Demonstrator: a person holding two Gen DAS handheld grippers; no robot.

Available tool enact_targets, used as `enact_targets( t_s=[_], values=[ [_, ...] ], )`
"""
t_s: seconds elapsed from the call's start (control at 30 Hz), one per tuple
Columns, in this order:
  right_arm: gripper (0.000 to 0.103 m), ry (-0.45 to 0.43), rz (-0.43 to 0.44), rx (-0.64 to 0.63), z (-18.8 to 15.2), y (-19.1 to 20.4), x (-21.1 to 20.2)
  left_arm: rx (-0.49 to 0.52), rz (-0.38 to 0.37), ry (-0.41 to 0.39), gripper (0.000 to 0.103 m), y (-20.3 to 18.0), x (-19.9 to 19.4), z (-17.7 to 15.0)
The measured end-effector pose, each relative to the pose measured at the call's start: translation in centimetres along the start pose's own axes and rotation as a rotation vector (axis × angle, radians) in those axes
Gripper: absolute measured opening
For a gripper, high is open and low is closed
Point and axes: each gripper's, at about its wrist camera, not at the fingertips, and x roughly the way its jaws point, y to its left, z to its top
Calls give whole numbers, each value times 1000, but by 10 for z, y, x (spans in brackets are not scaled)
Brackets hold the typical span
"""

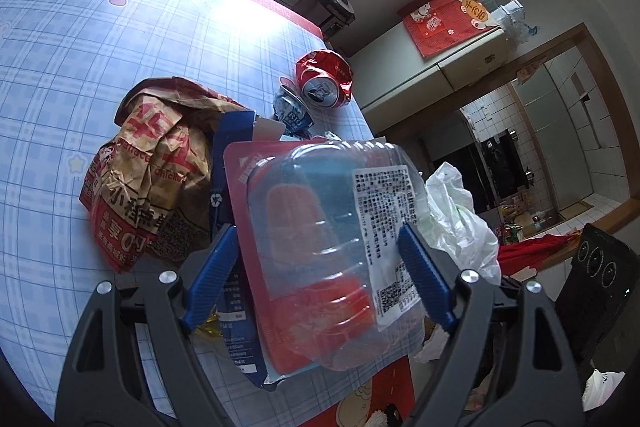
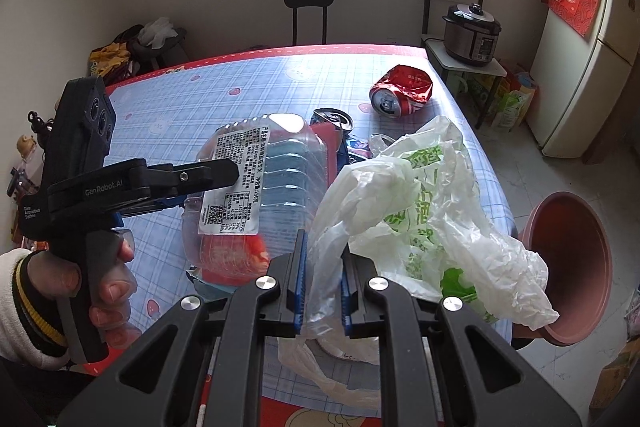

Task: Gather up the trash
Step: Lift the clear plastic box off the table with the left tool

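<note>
A clear plastic clamshell box [image 1: 320, 211] with a white label and red card backing lies tilted on the trash pile at the table's edge. My left gripper [image 1: 320, 231] stands wide around it, a blue pad close on each side, and I see no squeeze. The right wrist view shows the same box [image 2: 280, 171] with a left finger [image 2: 216, 171] across its label. My right gripper [image 2: 324, 247] is shut on a crumpled white plastic bag [image 2: 420, 211] printed in green, which hangs over the table's right side. A crushed red can [image 2: 404, 91] and a blue can [image 2: 332, 117] lie further back.
A crumpled brown paper food bag [image 1: 156, 163] and a blue package [image 1: 232, 131] lie beside and under the box on the blue checked tablecloth [image 1: 80, 67]. A reddish-brown bin [image 2: 572, 267] stands on the floor right of the table. Beyond are a rice cooker [image 2: 472, 31] and a fridge [image 2: 588, 67].
</note>
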Motion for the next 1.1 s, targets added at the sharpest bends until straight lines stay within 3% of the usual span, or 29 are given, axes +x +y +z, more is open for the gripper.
enact_targets(
  t_s=[0.4,0.6,0.77,0.93,1.03,1.1],
  values=[
    [15,26,7,-17,0,1,9,-25,4,8,81,3,6,1],
    [15,20,5,-8,0,1,7,-57,-67,-15,81,2,-10,1],
    [15,14,-4,4,-1,-1,8,-12,-144,-41,80,-5,-26,-1],
    [14,17,2,17,-1,-1,10,-26,-193,-5,69,-3,-21,-6],
    [14,16,5,11,0,0,10,-19,-164,22,67,-4,-14,-13],
    [14,13,5,15,0,-1,9,-22,-133,29,56,-3,-12,-14]
  ],
)
